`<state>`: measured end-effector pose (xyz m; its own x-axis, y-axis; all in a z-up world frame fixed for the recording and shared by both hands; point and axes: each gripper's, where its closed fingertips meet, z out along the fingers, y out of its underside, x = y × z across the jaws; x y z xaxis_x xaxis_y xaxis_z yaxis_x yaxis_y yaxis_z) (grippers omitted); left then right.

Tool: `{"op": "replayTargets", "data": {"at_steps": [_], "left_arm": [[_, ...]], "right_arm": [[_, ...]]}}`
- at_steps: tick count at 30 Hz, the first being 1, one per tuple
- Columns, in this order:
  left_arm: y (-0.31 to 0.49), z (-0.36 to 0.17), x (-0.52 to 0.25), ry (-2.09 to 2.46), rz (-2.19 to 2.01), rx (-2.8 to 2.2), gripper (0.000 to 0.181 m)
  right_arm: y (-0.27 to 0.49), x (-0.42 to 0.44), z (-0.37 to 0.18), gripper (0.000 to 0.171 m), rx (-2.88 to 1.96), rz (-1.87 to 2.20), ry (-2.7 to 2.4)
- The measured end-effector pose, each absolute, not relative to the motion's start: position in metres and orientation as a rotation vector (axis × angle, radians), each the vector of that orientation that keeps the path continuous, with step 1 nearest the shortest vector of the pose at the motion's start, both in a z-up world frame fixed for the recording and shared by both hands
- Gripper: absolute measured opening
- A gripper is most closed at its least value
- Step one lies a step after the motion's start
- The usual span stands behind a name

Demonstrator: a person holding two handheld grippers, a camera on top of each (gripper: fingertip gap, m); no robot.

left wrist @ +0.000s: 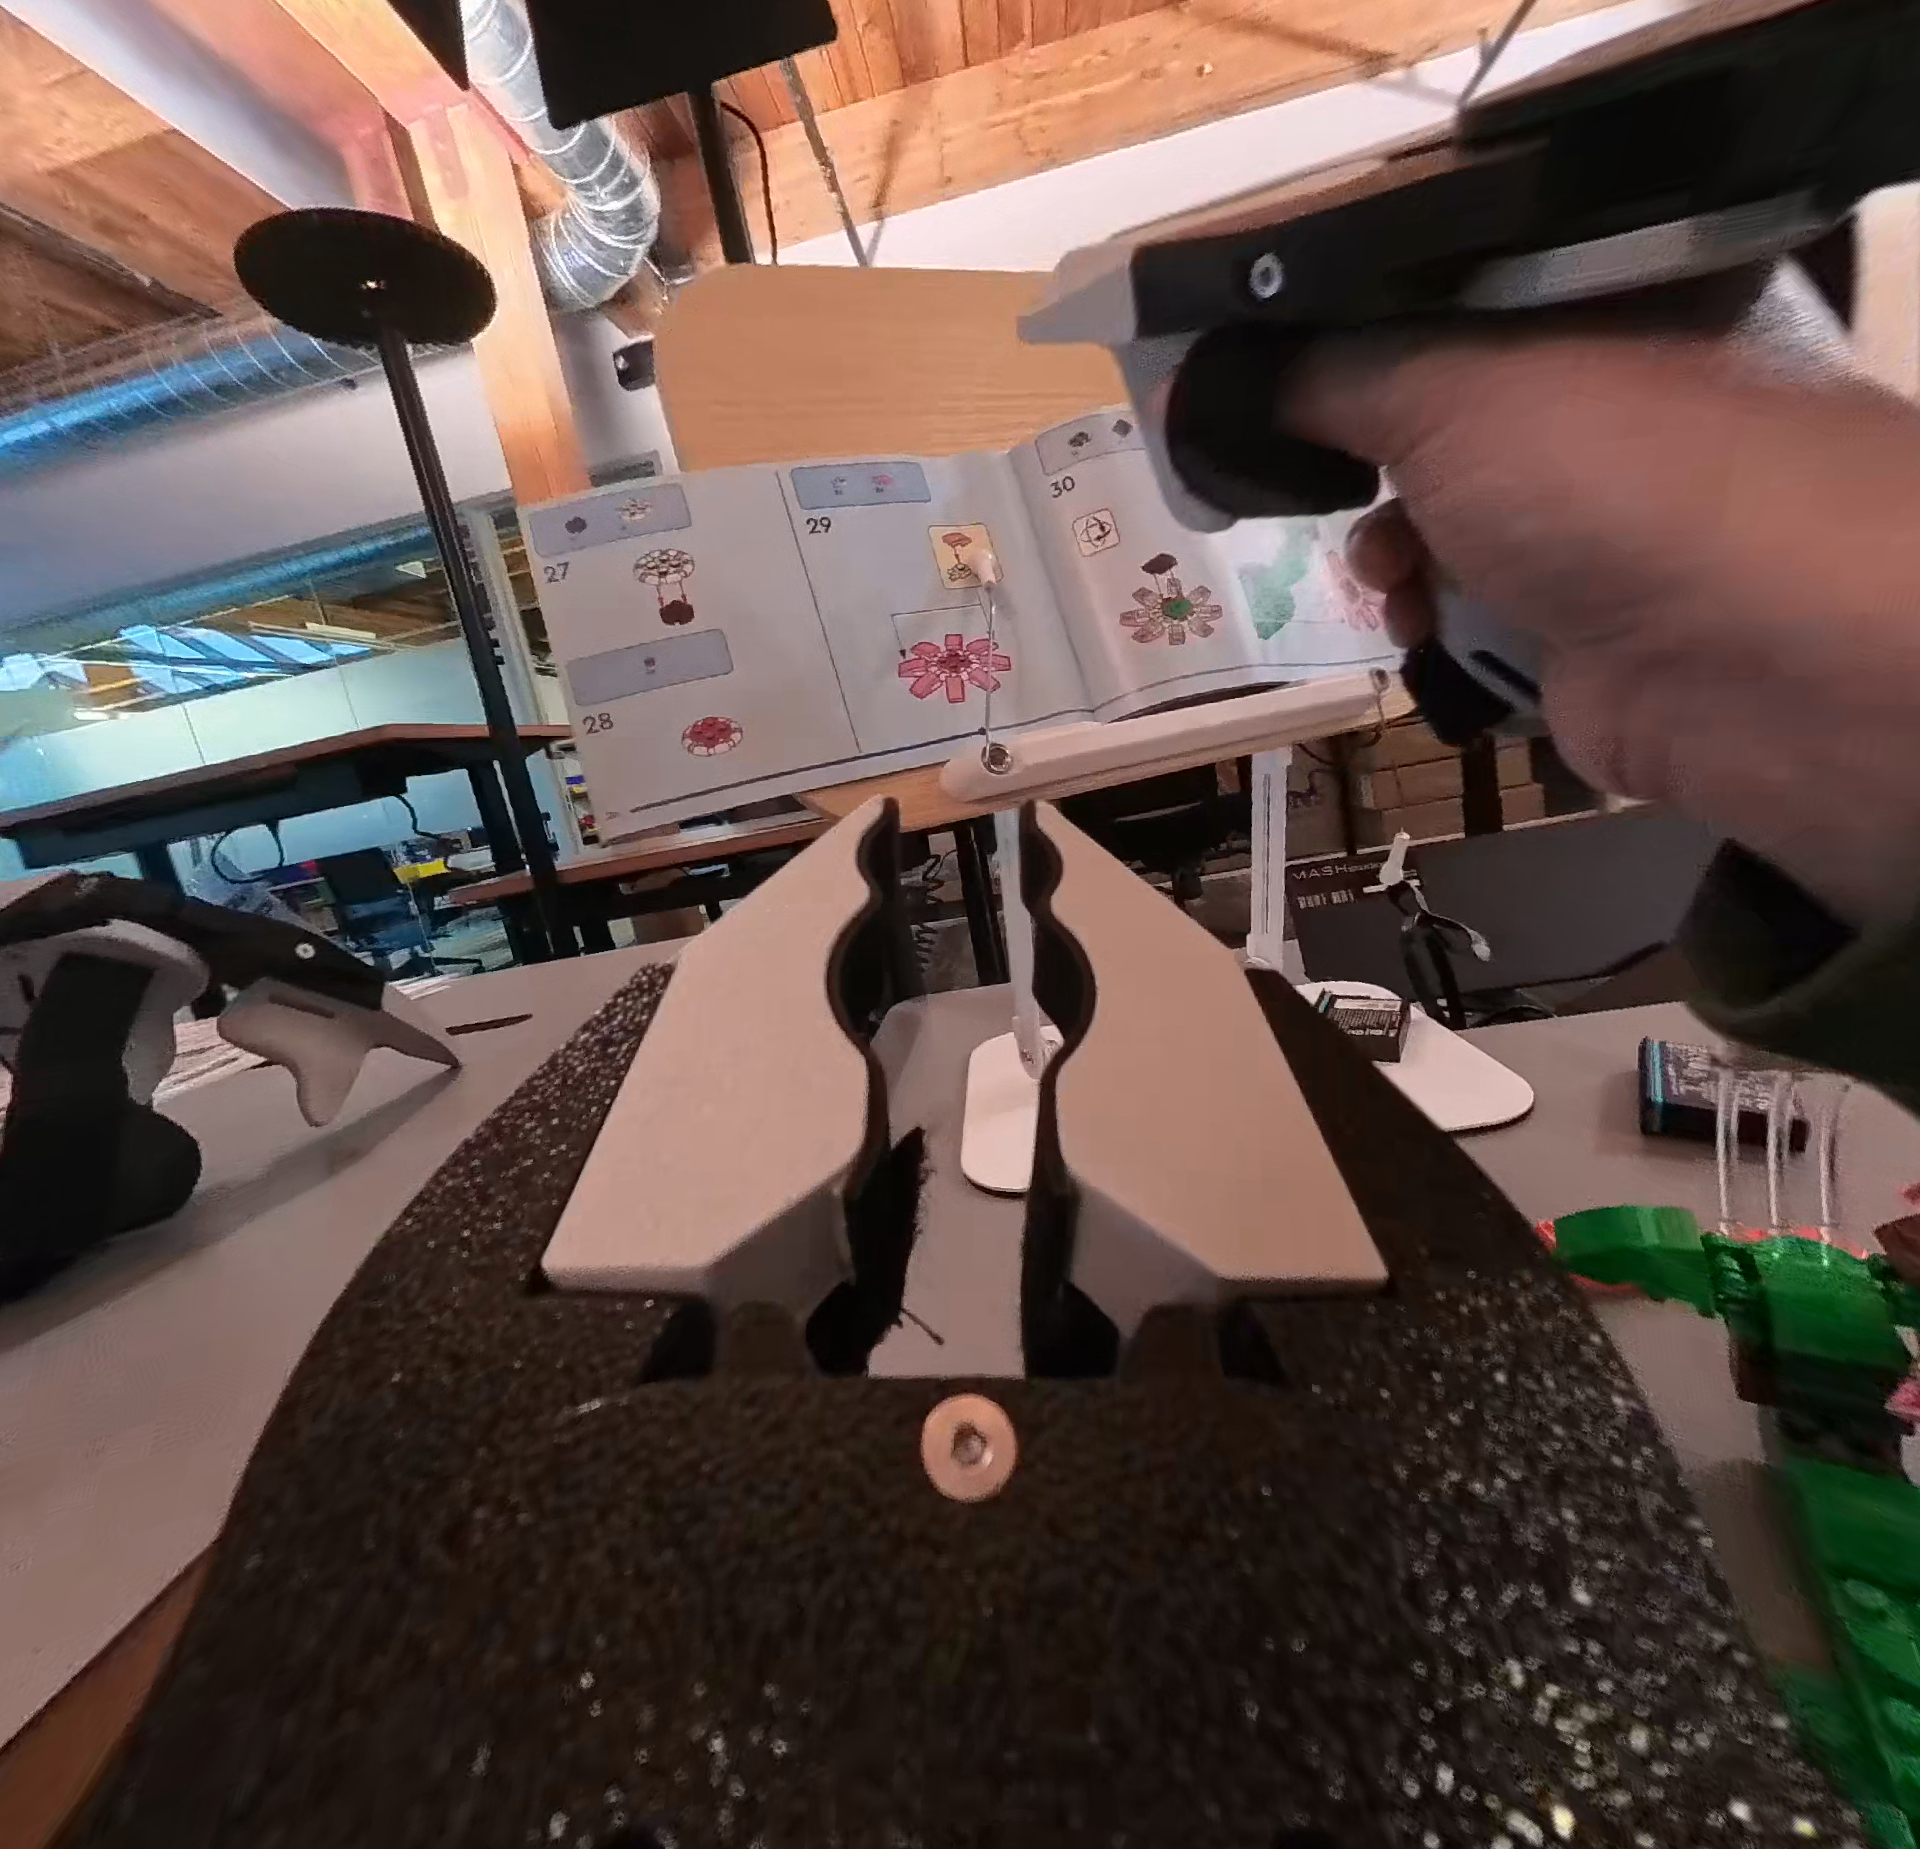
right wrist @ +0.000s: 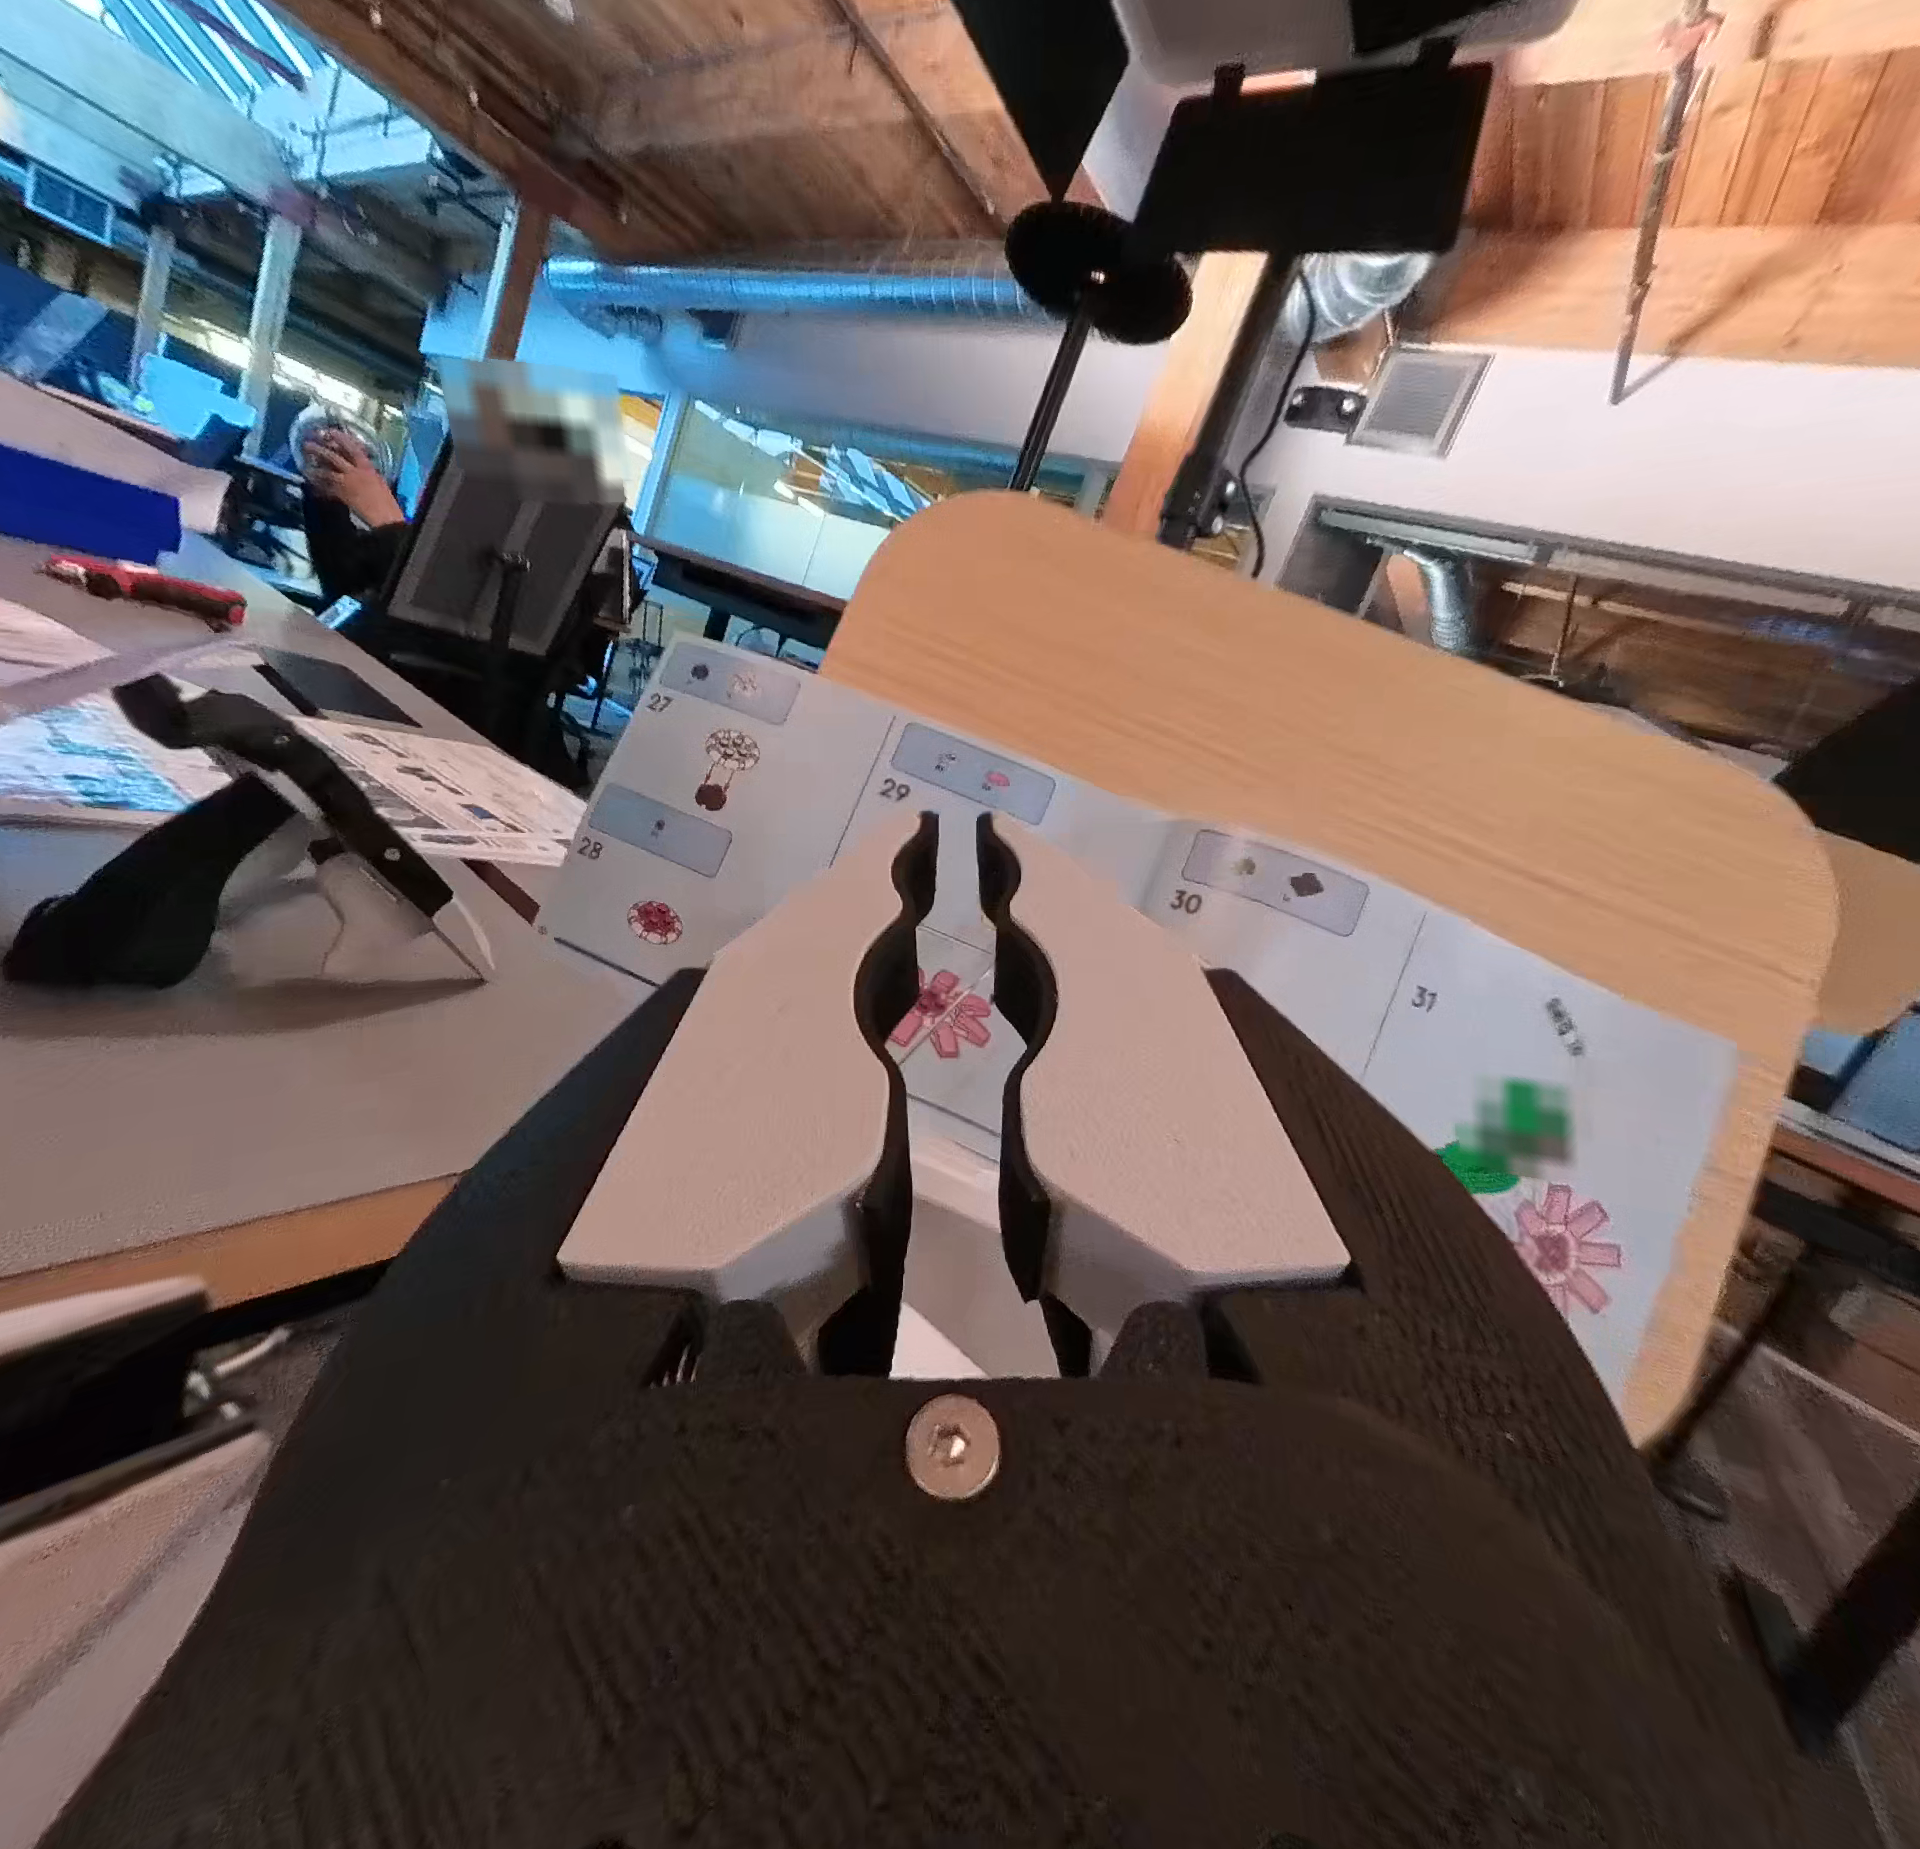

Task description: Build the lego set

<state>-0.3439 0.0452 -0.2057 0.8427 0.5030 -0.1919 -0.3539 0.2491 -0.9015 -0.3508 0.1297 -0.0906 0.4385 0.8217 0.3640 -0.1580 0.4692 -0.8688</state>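
While both grippers, left (left wrist: 956, 833) and right (right wrist: 956, 825), hang slightly parted and empty, the grey tabletop (left wrist: 208, 1280) sits beneath a timber-planked ceiling (left wrist: 1039, 23).

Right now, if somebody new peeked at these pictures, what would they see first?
Probably the open instruction booklet with its pink flower drawings, propped on a wooden stand straight ahead. Next, the left gripper and right gripper pointing at it, jaws slightly apart and holding nothing. Low on the right of the left wrist view sits a bright green Lego build.
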Motion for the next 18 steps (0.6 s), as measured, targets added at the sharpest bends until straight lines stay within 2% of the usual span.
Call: {"op": "replayTargets", "data": {"at_steps": [6, 13, 18], "left_arm": [[0.052, -0.213, -0.347, -0.188, 0.512, -1.201, 0.019], [0.054, -0.214, -0.342, -0.202, 0.45, -1.203, 0.018], [0.054, -0.216, -0.345, -0.218, 0.438, -1.21, 0.018]], "right_arm": [[0.154, -0.369, -0.123, 0.007, -1.009, 0.773, -0.994], [0.17, -0.374, -0.144, 0.031, -1.144, 0.855, -1.003], [0.17, -0.377, -0.146, 0.032, -1.185, 0.868, -1.002]]}}
